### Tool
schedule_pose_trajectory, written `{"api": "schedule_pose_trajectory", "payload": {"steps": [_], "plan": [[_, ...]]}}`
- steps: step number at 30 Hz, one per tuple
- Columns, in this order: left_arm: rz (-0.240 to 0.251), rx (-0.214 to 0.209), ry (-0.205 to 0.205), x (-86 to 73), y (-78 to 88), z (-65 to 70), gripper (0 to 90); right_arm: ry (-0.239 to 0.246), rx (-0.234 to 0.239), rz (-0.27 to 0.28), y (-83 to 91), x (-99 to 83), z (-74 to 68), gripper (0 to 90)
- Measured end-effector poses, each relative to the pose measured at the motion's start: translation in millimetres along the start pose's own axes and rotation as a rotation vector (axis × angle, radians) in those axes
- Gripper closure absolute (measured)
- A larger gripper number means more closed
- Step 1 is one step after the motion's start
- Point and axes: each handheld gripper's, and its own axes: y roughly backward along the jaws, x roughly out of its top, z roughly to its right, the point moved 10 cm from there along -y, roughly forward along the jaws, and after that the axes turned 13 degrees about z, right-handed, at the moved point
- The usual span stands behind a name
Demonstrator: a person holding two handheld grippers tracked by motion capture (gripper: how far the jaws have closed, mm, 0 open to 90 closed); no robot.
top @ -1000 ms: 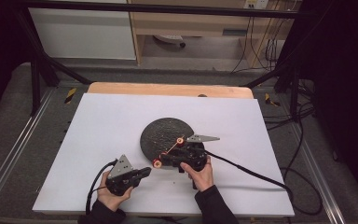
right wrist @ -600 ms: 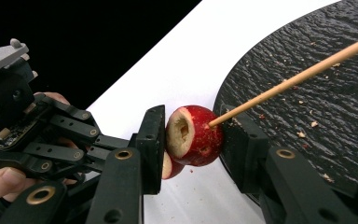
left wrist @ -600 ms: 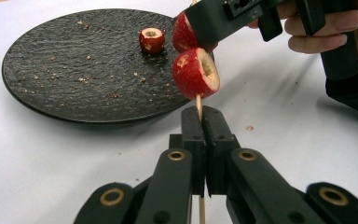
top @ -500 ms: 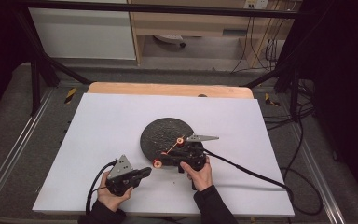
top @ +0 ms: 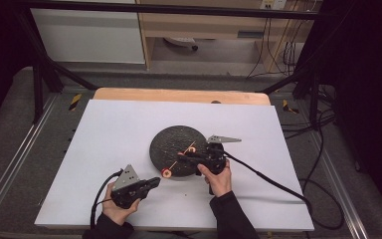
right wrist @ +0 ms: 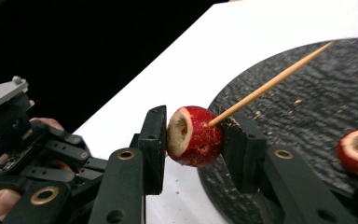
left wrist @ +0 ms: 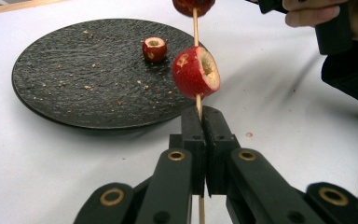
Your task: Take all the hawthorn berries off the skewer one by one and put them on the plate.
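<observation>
A thin wooden skewer [left wrist: 196, 28] is clamped upright between the jaws of my left gripper [left wrist: 204, 112], which is shut on it. A cored red fruit [left wrist: 196, 72] is threaded just above those jaws, near the table's front [top: 166, 173]. A second red fruit [right wrist: 196, 135] sits farther up the skewer [right wrist: 270, 84]. My right gripper [right wrist: 193, 126] has just been closing, and its pads now press this fruit from both sides. A loose red fruit [left wrist: 154, 49] lies on the black round plate [left wrist: 74, 84]. In the high view the left gripper [top: 155, 181] and the right gripper [top: 186, 155] meet at the plate's [top: 174, 139] near edge.
A white sheet [top: 119, 134] covers the table. Crumbs are scattered over the plate. Black cables [top: 268, 177] trail from both grippers toward the front and right. Dark frame legs and floor cables surround the table.
My right gripper has shifted very slightly by the plate's edge. The left hand and the skewer stay where they were.
</observation>
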Motion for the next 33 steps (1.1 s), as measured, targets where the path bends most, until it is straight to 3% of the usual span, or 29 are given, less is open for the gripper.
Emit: {"api": "schedule_pose_trajectory", "payload": {"steps": [17, 27, 33], "plan": [[0.01, 0.006, 0.006, 1.9, 2.3, -2.6, 88.2, 0.021, -0.074, 0.056, 14.0, 45.8, 21.0, 64.0], [0.006, 0.012, 0.013, 0.9, 2.4, -4.9, 88.2, 0.048, -0.152, 0.077, 21.5, 68.8, 42.9, 64.0], [0.007, 0.015, 0.016, 1.1, 2.8, -6.0, 88.2, 0.062, -0.205, 0.055, 18.7, 70.3, 59.9, 64.0]]}}
